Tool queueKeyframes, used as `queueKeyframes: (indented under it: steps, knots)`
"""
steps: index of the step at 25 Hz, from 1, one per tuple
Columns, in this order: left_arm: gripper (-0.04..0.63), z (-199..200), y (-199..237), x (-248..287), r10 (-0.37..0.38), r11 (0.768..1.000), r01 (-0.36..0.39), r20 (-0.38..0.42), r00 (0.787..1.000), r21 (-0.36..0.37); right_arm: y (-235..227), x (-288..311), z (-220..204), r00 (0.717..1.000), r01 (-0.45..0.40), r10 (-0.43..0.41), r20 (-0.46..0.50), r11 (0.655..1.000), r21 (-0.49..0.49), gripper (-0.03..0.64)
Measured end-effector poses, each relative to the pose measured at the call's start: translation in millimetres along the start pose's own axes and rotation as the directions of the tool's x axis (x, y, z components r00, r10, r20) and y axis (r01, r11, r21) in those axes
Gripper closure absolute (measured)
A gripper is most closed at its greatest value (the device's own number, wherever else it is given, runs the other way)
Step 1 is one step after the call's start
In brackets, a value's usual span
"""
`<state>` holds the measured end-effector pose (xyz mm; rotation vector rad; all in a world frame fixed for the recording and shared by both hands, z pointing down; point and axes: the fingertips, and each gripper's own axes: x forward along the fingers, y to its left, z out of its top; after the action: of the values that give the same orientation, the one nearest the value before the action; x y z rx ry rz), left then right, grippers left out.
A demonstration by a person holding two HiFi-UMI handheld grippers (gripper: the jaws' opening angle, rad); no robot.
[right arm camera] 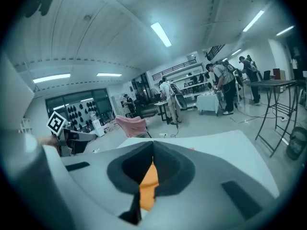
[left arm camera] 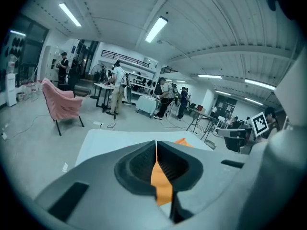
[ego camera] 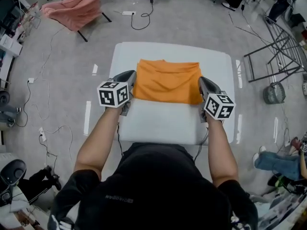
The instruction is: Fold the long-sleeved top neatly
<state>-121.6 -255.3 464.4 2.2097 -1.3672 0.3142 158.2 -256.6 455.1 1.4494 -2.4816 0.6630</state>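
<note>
Desk (ego camera: 158, 123): white, square, set on a grey floor. Near half bare.

Long-sleeved top (ego camera: 167, 81): orange, lying as a wide rectangle across the far half of the desk. Surface creased. Its near edge runs between the two grippers.

Chair (ego camera: 74, 9): well apart from the desk at far left, draped in pink cloth.

Left gripper (ego camera: 132, 80): at the top's near left corner. In the left gripper view its jaws are pressed together with a strip of the orange fabric (left arm camera: 162, 183) pinched between them.

Right gripper (ego camera: 201, 83): at the top's near right corner. In the right gripper view its jaws are likewise clamped on a fold of the orange fabric (right arm camera: 148, 186).

Marker cubes: one on each gripper, just in front of the person's hands.
</note>
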Motion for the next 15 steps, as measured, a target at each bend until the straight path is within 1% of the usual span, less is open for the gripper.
queueKeyframes:
  steps: [4, 7, 8, 11, 15]
  knots:
    - [0.588, -16.4, -8.3, -28.6, -0.051, 0.997, 0.053, -0.024, 0.998, 0.048, 35.9, -22.0, -16.6, 1.000, 0.003, -0.003, 0.020, 1.000, 0.005, 0.612]
    - [0.588, -28.1, -9.3, -46.4, -0.082, 0.994, 0.084, -0.043, 0.996, 0.069, 53.9, -30.8, -33.0, 1.000, 0.025, -0.025, 0.015, 1.000, 0.009, 0.612]
    - [0.588, -33.0, -10.5, -51.7, -0.091, 0.992, 0.095, -0.051, 0.995, 0.086, 57.8, -32.6, -38.9, 0.999, 0.034, -0.034, 0.010, 0.999, 0.014, 0.612]
    - [0.588, -51.9, -19.7, -65.3, -0.124, 0.978, 0.136, -0.082, 0.989, 0.161, 64.2, -39.9, -56.0, 0.998, 0.067, -0.067, 0.001, 0.997, 0.028, 0.612]
    - [0.588, -78.8, -35.4, -76.2, -0.187, 0.957, 0.211, -0.130, 0.974, 0.201, 58.2, -46.8, -71.2, 0.993, 0.116, -0.116, -0.005, 0.993, 0.037, 0.612]
